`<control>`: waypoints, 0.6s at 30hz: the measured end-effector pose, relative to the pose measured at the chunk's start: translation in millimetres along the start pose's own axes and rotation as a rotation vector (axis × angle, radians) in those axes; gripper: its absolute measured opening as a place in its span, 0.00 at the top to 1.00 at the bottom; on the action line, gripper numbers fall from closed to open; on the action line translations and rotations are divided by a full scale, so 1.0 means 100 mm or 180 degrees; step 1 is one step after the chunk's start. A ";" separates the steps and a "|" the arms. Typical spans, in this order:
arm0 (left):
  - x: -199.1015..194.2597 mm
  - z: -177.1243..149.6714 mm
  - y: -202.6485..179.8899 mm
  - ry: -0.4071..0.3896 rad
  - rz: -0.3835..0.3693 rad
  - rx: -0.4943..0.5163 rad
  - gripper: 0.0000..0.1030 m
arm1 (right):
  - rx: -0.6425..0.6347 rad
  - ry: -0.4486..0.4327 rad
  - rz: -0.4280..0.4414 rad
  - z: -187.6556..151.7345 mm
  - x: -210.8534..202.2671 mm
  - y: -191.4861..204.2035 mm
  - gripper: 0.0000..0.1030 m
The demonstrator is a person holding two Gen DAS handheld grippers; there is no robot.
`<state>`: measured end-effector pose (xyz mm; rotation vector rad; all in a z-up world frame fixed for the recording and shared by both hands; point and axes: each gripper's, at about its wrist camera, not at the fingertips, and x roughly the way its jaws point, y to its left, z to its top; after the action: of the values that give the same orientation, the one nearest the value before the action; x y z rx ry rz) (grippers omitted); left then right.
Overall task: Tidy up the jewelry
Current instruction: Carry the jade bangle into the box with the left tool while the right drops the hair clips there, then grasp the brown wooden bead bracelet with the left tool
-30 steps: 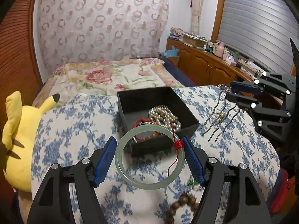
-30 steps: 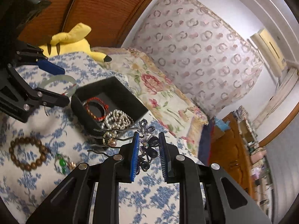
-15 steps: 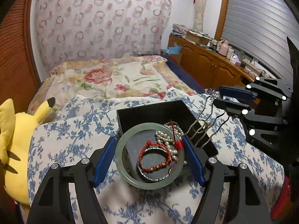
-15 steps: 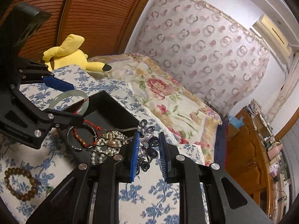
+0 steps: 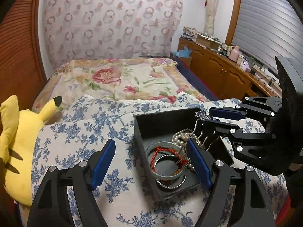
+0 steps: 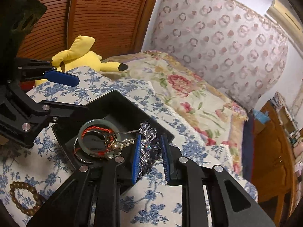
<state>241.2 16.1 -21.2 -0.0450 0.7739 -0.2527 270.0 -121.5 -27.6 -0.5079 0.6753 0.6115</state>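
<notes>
Jade bangle (image 5: 166, 162) in box (image 5: 162, 121), left jaws spread

One black box (image 5: 151, 124), and inside it one jade bangle (image 5: 166, 176), one red cord bracelet (image 5: 161, 149), one pearl strand (image 5: 181, 136). One wooden bead bracelet (image 6: 22, 198) at eight o'clock. One hairpin (image 6: 149, 143). Two tongs.

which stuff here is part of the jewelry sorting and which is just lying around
Part of the job:
black box
jade bangle, lying in the box
pearl strand
crystal hairpin, held by the right gripper
wooden bead bracelet, on the cloth outside the box
left gripper, open

Just lying about:
yellow plush
floral bedspread
</notes>
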 end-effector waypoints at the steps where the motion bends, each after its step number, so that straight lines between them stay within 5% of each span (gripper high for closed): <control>1: -0.01 -0.02 0.01 0.0007 0.0010 -0.0004 0.28 | 0.0010 0.0005 0.0035 -0.01 0.00 0.01 0.77; 4: -0.04 -0.06 0.03 0.0007 0.0021 -0.0011 0.28 | 0.0036 -0.0023 0.0021 -0.03 -0.04 -0.01 0.69; 18: -0.38 -0.52 -0.13 0.0000 0.0010 0.0014 0.28 | 0.0245 -0.0189 -0.0022 -0.42 -0.69 0.11 0.68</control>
<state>176.4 15.9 -31.2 -0.0397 0.7732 -0.2515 202.3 -163.8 -9.6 -0.4188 0.6379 0.5897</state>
